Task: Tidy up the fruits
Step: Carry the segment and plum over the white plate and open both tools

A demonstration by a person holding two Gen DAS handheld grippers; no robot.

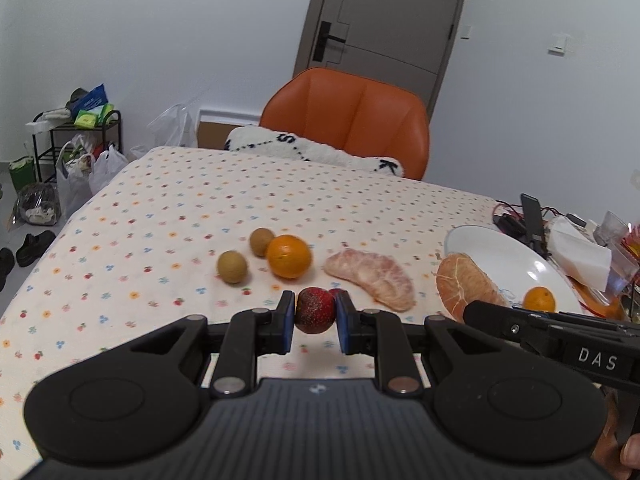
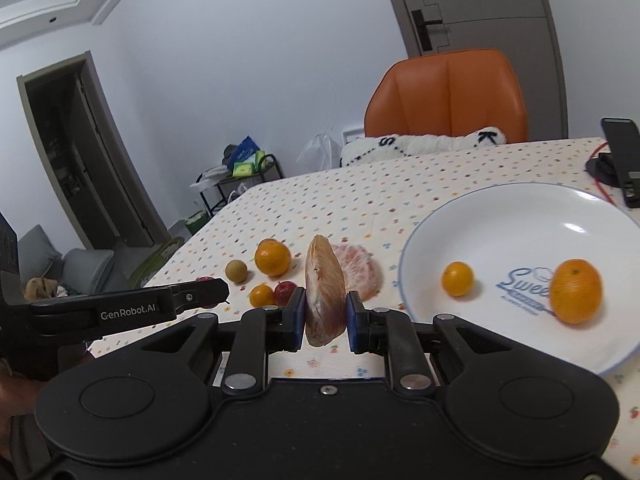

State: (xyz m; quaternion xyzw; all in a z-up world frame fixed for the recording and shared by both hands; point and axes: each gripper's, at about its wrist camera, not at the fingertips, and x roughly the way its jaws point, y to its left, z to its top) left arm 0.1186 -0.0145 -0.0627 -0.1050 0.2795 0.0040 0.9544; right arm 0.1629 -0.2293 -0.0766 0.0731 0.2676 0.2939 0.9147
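My left gripper point(image 1: 315, 314) is shut on a dark red berry point(image 1: 315, 311) low over the dotted tablecloth. Beyond it lie two brown longans point(image 1: 232, 267), an orange point(image 1: 289, 257), a peeled pomelo segment point(image 1: 370, 280) and a second red berry point(image 1: 337, 291), partly hidden. My right gripper point(image 2: 325, 314) is shut on a skin-covered pomelo wedge point(image 2: 325, 288), held upright just left of the white plate point(image 2: 520, 208). On the plate rest a small orange point(image 2: 458, 278) and a larger orange point(image 2: 575, 290). Another small orange point(image 2: 261, 295) lies on the cloth.
An orange chair point(image 1: 348, 120) with a white fluffy cushion point(image 1: 312, 148) stands at the table's far edge. A phone on a stand point(image 2: 622, 156), cables and tissue packs point(image 1: 580, 252) crowd the right end behind the plate. Bags and a rack point(image 1: 76, 152) sit on the floor to the left.
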